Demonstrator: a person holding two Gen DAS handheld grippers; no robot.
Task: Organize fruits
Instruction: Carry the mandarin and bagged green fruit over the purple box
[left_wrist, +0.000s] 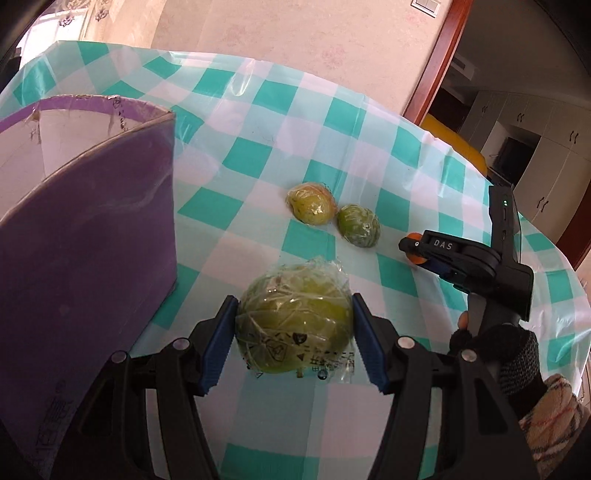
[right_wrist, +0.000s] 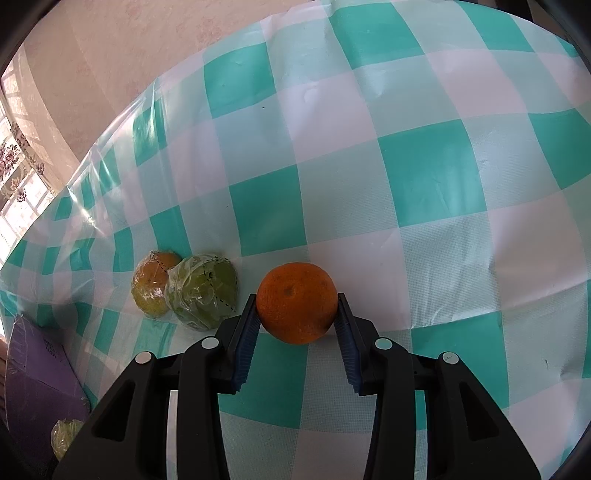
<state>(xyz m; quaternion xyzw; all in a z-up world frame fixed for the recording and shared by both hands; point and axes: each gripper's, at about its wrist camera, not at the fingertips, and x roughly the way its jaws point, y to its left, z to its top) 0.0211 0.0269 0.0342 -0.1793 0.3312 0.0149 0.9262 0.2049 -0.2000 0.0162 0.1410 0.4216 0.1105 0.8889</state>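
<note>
While plastic-wrapped, green fruit (left_wrist: 293, 325) clamped by left hand-held gripper (left_wrist: 294, 341) | right hand-held gripper (right_wrist: 297, 325) clamps orange (right_wrist: 296, 302)

Black left gripper (left_wrist: 295, 343), blue ribbed pads, silver rivets; right gripper (right_wrist: 297, 332) alike, marked "DAS"; dark fingerless glove (left_wrist: 513, 354), plaid sleeve (left_wrist: 554, 410).

Wrapped green fruits — three: one near (left_wrist: 293, 326), two farther right, a yellowish one (left_wrist: 311, 204) and a greener one (left_wrist: 358, 226). Bare orange (right_wrist: 296, 302) — one. Purple box (left_wrist: 86, 236) — one, left. Grippers — two: left gripper (left_wrist: 293, 347), right gripper (right_wrist: 296, 332).
</note>
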